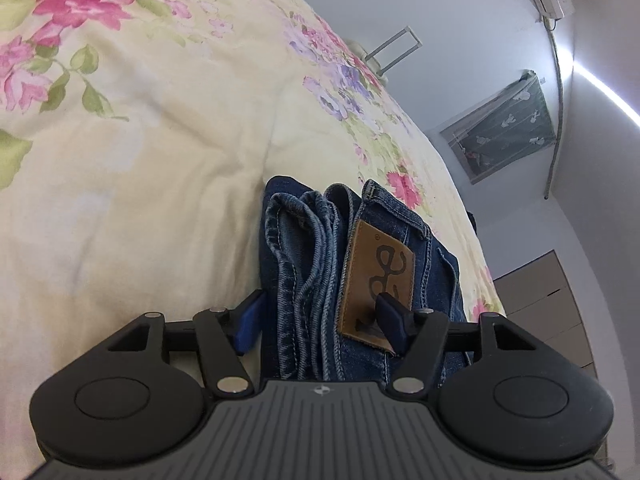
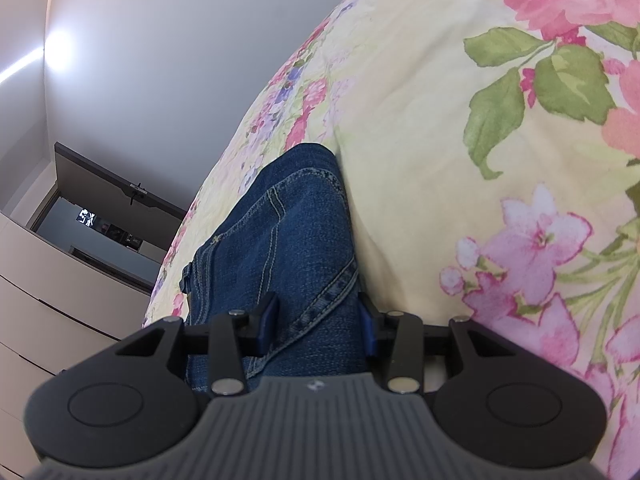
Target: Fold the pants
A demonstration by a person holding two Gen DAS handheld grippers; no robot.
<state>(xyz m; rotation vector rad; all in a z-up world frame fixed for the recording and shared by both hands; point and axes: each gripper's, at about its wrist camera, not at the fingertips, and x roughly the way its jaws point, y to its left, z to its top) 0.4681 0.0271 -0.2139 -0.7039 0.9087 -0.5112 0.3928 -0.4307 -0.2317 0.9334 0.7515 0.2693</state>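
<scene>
On the floral bedspread (image 1: 140, 160), folded jeans (image 1: 320, 260) sit between both tools' jaws.

both grippers angle downward: left gripper (image 1: 320, 320) wide, right gripper (image 2: 316, 326) narrower.

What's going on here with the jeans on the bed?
A person is folding jeans on a floral bedspread, one handheld tool in each hand. The jeans are already a thick folded bundle, with the leather patch on top. The left tool straddles one end, its fingers wide on either side of the stacked layers; the grip looks loose. The right tool is closed on the denim at the other end, its pads pressing the fold from both sides.
</scene>
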